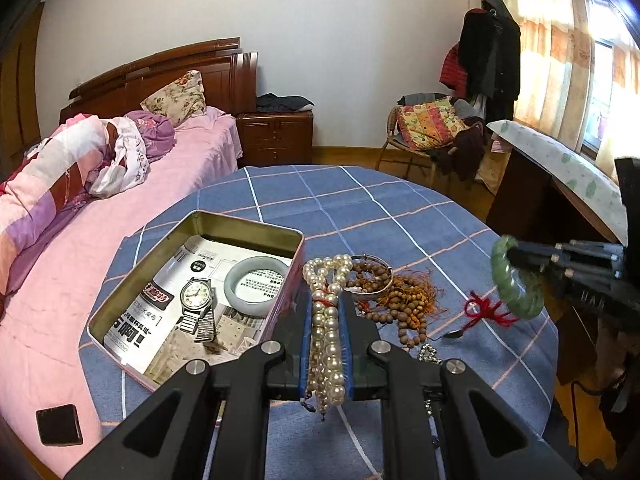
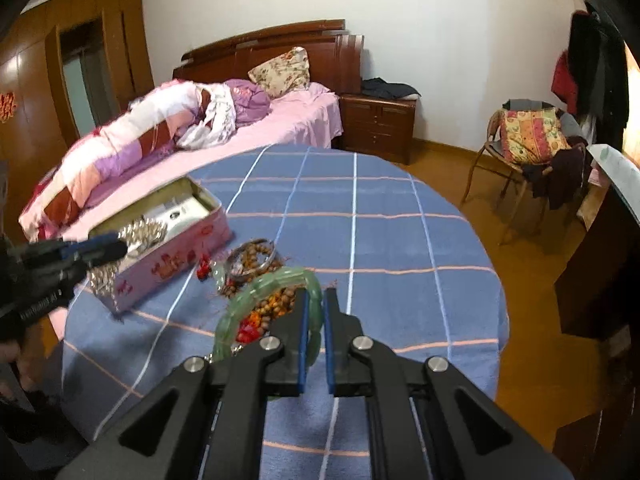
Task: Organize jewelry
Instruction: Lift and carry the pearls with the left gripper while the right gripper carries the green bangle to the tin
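Gripping a bunched pearl strand (image 1: 328, 332), the left gripper (image 1: 327, 300) hangs just beside the near right wall of the open tin (image 1: 256, 228). Inside the tin lie a watch (image 1: 197, 304) and a pale bangle (image 1: 256, 285) on printed paper. The right gripper (image 2: 314, 300) is clamped on a green bangle (image 2: 256, 300), raised above the wooden beads (image 1: 404, 304) and silver bangle (image 1: 374, 276) heaped right of the tin. The blue checked tablecloth (image 2: 384, 216) lies bare toward its far rounded edge.
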Available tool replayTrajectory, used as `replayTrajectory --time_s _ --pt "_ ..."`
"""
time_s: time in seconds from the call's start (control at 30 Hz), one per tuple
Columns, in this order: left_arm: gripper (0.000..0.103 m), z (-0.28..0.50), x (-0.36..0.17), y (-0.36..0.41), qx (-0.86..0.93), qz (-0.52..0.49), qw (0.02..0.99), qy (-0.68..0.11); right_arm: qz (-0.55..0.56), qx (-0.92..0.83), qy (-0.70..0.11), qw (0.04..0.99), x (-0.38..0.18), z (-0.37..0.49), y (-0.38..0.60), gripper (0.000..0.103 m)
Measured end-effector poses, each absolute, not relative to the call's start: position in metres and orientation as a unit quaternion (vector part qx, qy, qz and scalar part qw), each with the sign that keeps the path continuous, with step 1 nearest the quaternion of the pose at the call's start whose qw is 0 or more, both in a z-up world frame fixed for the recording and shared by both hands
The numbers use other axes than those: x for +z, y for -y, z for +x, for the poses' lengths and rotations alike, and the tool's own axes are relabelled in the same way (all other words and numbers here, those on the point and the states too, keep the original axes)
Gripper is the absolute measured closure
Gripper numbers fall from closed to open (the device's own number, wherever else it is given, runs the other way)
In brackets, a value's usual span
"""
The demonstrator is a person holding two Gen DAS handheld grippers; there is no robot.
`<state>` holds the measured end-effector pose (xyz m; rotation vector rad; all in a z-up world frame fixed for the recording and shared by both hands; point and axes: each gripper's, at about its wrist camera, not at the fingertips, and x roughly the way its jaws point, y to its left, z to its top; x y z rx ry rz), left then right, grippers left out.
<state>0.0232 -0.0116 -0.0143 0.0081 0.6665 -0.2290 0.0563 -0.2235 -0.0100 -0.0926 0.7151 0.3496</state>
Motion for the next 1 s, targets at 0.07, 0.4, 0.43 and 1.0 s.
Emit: replayTrajectory --time_s 0.07,0.4,0.43,1.0 --pt "0.091 0.024 -0.013 0.011 -0.113 0.003 0.939 -0.326 -0.032 0.174 -0.339 0.924 -0.002 0.056 0.227 0.094" --pt "0.091 0.024 -0.013 0.01 -0.113 0.004 0.939 -0.326 -0.027 0.177 -0.315 0.932 0.013 0.057 0.226 0.094" --pt "0.091 0.023 -0.012 0.01 -0.113 0.003 0.939 -0.325 -0.023 0.182 -0.31 0.933 0.015 0.055 0.226 0.094" --pt "0.091 0.042 0.015 -0.045 -0.048 -0.004 0.951 -0.305 -0.096 0.254 -0.326 0.905 0.015 0.076 0.134 0.094"
